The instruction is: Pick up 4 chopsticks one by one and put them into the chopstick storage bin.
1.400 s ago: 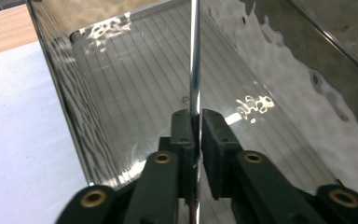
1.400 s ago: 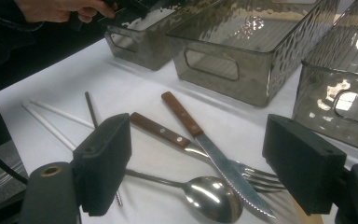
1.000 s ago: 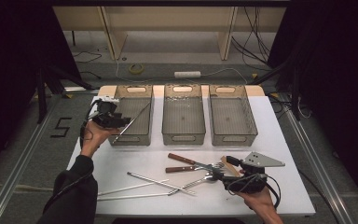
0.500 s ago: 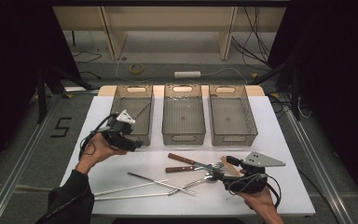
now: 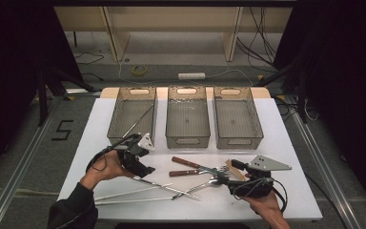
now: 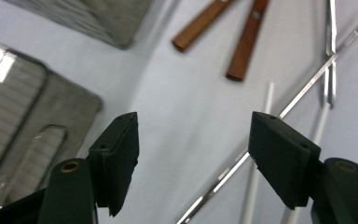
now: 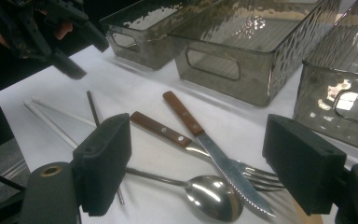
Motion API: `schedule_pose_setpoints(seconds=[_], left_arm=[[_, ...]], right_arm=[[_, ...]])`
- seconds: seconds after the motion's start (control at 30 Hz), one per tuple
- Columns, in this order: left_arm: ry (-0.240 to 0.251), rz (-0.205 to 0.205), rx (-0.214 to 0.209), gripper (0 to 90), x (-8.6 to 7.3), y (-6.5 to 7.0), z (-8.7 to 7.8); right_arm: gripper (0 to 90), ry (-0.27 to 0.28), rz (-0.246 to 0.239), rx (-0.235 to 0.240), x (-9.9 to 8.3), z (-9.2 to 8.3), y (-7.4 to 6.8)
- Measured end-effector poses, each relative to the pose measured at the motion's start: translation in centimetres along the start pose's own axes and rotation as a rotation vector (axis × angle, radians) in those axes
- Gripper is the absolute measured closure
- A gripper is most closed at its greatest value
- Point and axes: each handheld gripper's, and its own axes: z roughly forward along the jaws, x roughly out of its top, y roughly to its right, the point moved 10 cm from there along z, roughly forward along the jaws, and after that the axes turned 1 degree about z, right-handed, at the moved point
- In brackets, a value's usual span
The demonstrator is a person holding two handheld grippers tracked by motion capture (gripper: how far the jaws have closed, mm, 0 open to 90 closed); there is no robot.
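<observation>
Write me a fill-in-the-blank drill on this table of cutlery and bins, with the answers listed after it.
1. Along the far side of the white table stand ___ grey bins in a row.
2. The one bin that already holds a long thin utensil is the ___ bin, seen from the high view.
3. The knife and the fork both have handles of brown ___.
4. The left gripper has its jaws ___, with nothing between them.

Missing words: three; left; wood; open
</observation>
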Motion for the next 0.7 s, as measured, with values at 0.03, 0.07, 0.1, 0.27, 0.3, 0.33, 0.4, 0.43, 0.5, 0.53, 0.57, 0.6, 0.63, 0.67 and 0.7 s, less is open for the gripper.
schedule_pose_setpoints(seconds=[0.03,0.07,0.1,0.27,0.3,0.33,0.4,0.43,0.5,0.53,0.57,0.6,0.63,0.67,0.7], left_arm=[[-0.016,0.017,-0.006,33.3,-0.2,0.3,0.2],[-0.023,0.025,-0.011,33.3,-0.3,0.4,0.4],[-0.034,0.039,-0.018,33.3,-0.5,0.7,0.6],[-0.08,0.086,-0.03,34.1,-1.2,1.3,1.2],[-0.09,0.101,-0.036,34.6,-1.4,1.5,1.4],[-0.09,0.101,-0.036,35.7,-1.4,1.5,1.4],[-0.111,0.128,-0.042,37.7,-1.7,1.8,1.7],[-0.117,0.137,-0.043,38.5,-1.8,1.8,1.9],[-0.134,0.152,-0.045,39.8,-2.0,1.9,2.1],[-0.138,0.15,-0.045,40.8,-2.1,1.9,2.2],[-0.141,0.153,-0.043,41.4,-2.1,1.8,2.3],[-0.139,0.153,-0.046,42.0,-2.1,1.9,2.3],[-0.137,0.154,-0.052,42.7,-2.1,1.9,2.3],[-0.137,0.15,-0.055,43.3,-2.2,2.0,2.3],[-0.142,0.159,-0.058,43.4,-2.2,2.0,2.3]], right_arm=[[24.7,-0.004,0.0,0.001,0.0,0.0,0.0],[24.7,-0.004,-0.002,0.0,0.0,0.1,0.0],[24.7,-0.005,-0.001,0.0,0.0,0.1,-0.1],[24.7,-0.004,-0.001,0.002,0.0,0.0,0.0],[24.7,-0.007,0.001,0.002,-0.1,0.0,0.0],[24.7,-0.007,-0.002,0.003,0.0,0.0,0.0],[24.7,-0.005,-0.005,0.006,0.0,0.0,-0.1],[24.7,-0.005,-0.005,0.006,0.0,0.0,-0.1],[24.7,-0.007,-0.002,0.006,0.0,0.0,-0.1],[24.7,-0.006,-0.001,0.005,0.0,0.0,-0.1],[24.7,-0.007,-0.003,0.005,0.0,0.0,-0.1],[24.7,-0.006,-0.005,0.004,0.0,0.0,-0.1],[24.7,-0.007,-0.004,0.004,0.0,0.0,-0.1],[24.7,-0.006,-0.003,0.004,0.0,0.0,-0.2],[24.7,-0.007,-0.005,0.004,0.0,0.0,-0.2]])
